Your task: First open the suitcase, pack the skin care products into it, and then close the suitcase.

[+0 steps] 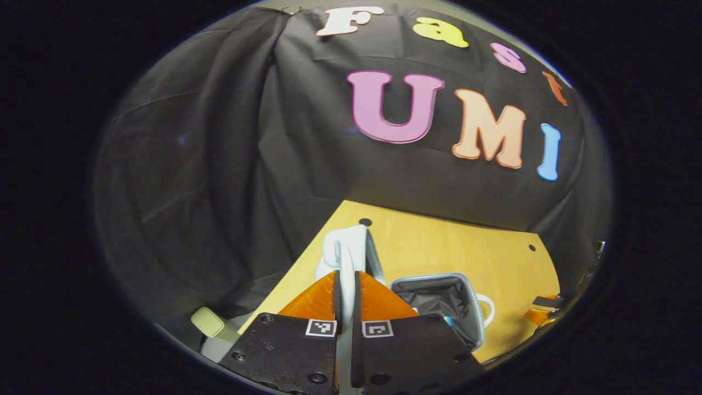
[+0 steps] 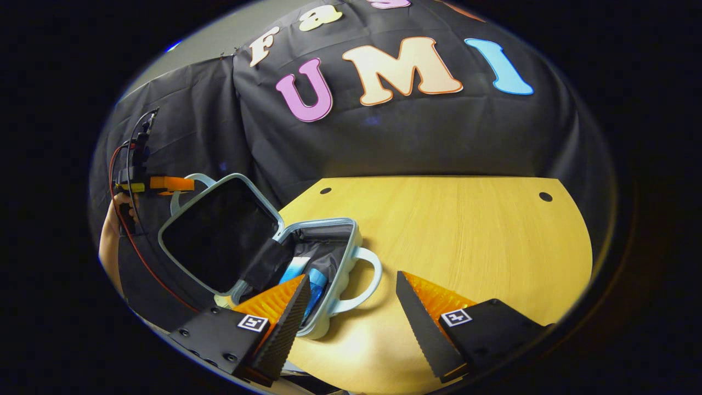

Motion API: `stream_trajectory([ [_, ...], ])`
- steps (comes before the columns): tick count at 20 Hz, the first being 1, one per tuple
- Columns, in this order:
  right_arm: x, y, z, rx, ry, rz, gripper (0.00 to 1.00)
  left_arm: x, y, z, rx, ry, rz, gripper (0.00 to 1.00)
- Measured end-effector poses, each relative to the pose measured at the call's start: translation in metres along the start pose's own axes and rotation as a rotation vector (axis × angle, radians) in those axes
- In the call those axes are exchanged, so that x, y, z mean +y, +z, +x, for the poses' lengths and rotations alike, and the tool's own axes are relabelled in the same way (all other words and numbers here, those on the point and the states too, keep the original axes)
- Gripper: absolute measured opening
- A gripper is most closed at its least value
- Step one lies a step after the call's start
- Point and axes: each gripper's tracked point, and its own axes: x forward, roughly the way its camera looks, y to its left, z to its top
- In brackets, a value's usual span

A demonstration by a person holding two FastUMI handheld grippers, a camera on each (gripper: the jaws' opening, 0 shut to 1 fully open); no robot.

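A pale blue suitcase stands open at the table's left end. Its lid (image 2: 219,236) is raised and tilted back, dark lining facing me. My left gripper (image 1: 345,272) is shut on the handle (image 1: 345,247) at the lid's top edge, and appears from afar as the left gripper (image 2: 164,184). The base (image 2: 343,258) lies on the table with blue skin care products (image 2: 310,282) inside; the base (image 1: 471,307) and a bit of blue (image 1: 448,320) sit right of my left fingers. My right gripper (image 2: 351,275) is open, empty, just in front of the base's handle (image 2: 364,280).
The light wooden table (image 2: 466,236) stretches right of the suitcase, with small holes near its far edge. A hand (image 2: 112,230) and cables are behind the lid. A pale green object (image 1: 211,323) sits low off the table's left edge. Black cloth walls close behind.
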Motion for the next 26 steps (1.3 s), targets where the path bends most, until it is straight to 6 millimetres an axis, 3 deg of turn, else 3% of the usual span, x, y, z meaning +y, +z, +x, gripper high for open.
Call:
stream_trajectory([
  [2,-0.006,0.004,-0.003,-0.004,-0.006,0.009,0.98,-0.036,0.000,-0.007,-0.013,-0.051,0.014,0.03],
  [8,-0.027,0.002,-0.022,-0.013,-0.031,0.017,0.98,-0.101,-0.001,-0.009,-0.017,-0.181,0.011,0.03],
  [16,-0.044,0.003,-0.038,-0.021,-0.054,0.015,0.98,-0.183,-0.016,-0.003,0.004,-0.349,-0.022,0.03],
  [20,-0.057,0.003,-0.047,-0.022,-0.071,0.025,0.98,-0.224,-0.031,0.001,0.041,-0.416,-0.028,0.03],
  [26,-0.083,0.001,-0.063,-0.029,-0.109,0.050,0.98,-0.276,-0.076,0.016,0.144,-0.454,0.048,0.04],
])
